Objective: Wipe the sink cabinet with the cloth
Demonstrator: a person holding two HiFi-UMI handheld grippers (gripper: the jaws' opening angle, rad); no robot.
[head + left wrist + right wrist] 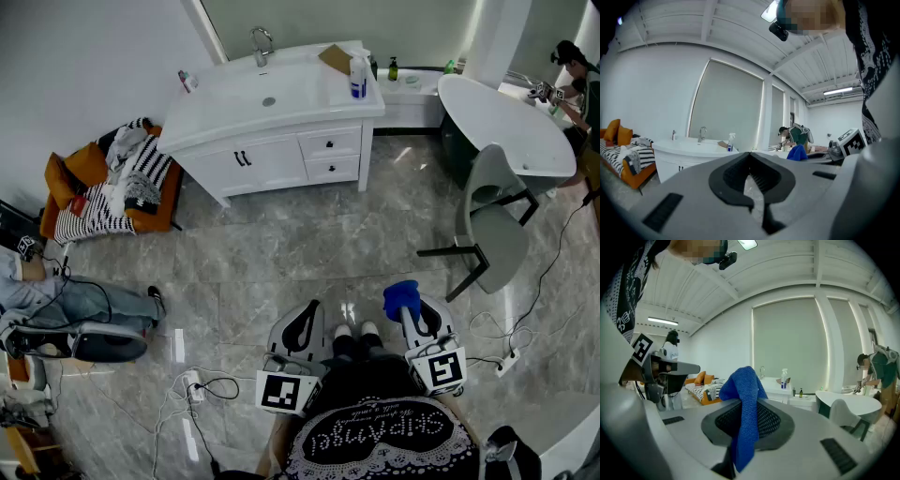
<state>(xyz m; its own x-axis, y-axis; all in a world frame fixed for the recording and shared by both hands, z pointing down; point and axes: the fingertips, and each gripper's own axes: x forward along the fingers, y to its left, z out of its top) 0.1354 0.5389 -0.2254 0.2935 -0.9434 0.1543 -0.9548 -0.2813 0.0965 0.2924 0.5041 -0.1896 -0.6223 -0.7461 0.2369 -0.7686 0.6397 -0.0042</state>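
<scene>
a: where's the cloth [744, 420] hanging right now?

b: it's dangling from the right gripper [409, 307] — jaws are clenching it. the left gripper [753, 185] is pressing its jaws together on nothing. the sink cabinet [281, 155] is sitting well apart, across the floor [309, 248].

**A:** Where's the cabinet [281, 150]?

**B:** Against the far wall. The faucet [262, 43] is at the back of its counter [234, 103], and a bottle [358, 77] is at the right end.

**A:** And beside it?

**B:** The sofa [70, 173] is to its left, with clothes [131, 178] heaped on it. The table [506, 122] is to its right, a chair [497, 225] before it and a person [574, 70] behind.

**A:** The cloth [401, 298]?

**B:** In the right gripper's [414, 317] jaws, well short of the cabinet. The left gripper [302, 328] is beside it, jaws together, with the holder's feet [354, 332] on the floor between the two.
</scene>
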